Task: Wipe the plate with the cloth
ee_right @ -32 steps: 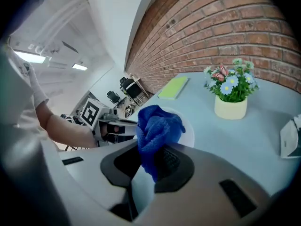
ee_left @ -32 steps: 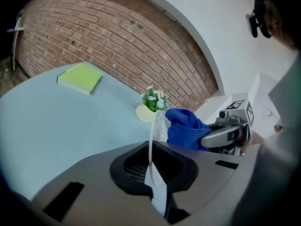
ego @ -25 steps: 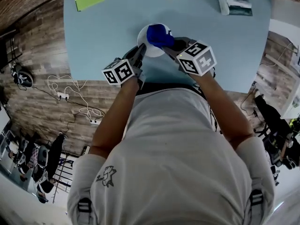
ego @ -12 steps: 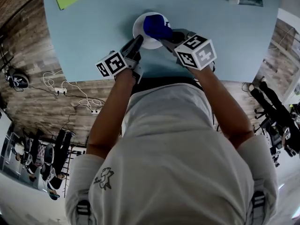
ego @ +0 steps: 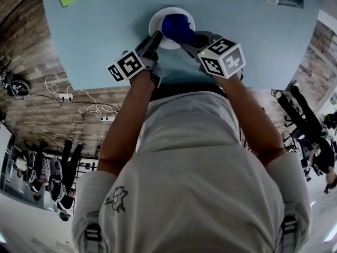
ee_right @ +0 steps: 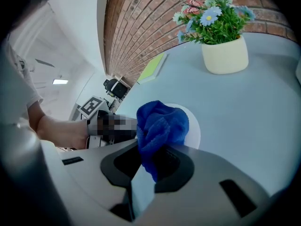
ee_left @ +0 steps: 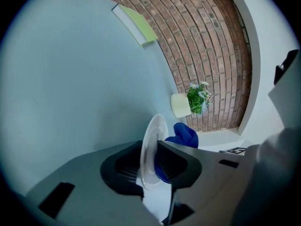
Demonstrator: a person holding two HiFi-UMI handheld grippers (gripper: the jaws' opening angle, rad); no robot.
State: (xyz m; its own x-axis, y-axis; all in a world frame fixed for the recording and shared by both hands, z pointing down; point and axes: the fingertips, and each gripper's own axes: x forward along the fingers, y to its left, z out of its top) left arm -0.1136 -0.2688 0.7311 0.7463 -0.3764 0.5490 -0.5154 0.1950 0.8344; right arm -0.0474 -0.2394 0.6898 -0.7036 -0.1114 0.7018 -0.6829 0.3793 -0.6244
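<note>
**Light-blue tabletop: letting go of the plate**

Pale blue tabletop (ego: 105, 41) carries the small round white plate (ego: 158, 21) close to its near edge, with the bunched blue terry cloth (ego: 177, 27) resting on it. I judge the plate light, stiff, glossy and easy to chip, so the thin rim is the place to hold. The cloth is soft and squashy, best pinched at a fold. My right gripper (ego: 192, 39) has its fingers clamped on that cloth. My left gripper (ego: 154, 40) has its fingers (ee_left: 124, 166) slightly apart, the rim between them. A second ago they pinched tight; they have just been opening, and both hands have come lower.
</note>
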